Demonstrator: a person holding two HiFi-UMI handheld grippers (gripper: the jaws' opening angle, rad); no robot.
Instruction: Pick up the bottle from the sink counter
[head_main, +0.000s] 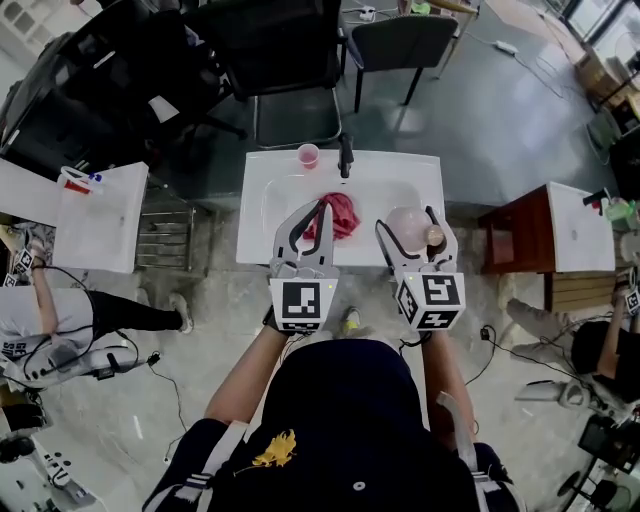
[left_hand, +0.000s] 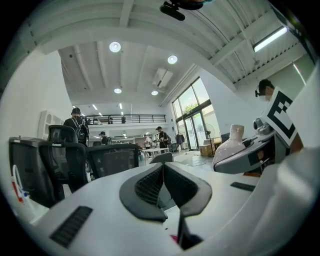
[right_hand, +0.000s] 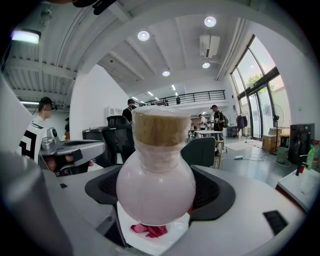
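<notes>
The right claw (right_hand: 159, 191) is clamped on the bottle (right_hand: 156, 184), one dark pad on each side of its round pale-pink belly, with the cork-coloured top standing upright above the jaws. Under the bottle, past the claw's tips, lie the white sink (head_main: 400, 165) and a scrap of the red cloth (right_hand: 149, 230).

From overhead, the bottle (head_main: 408, 228) sits between the right claw's (head_main: 409, 222) fingers over the near right part of the sink. The cloth (head_main: 341, 214) is just to that claw's left, in the basin. The left claw (head_main: 322, 206) is beside it, tips at the cloth's edge, and its jaws are pressed together with nothing between them (left_hand: 162, 170). Beyond both claws, at the sink's far rim, stand a pink cup (head_main: 308, 155) and a dark tap (head_main: 346, 157).
</notes>
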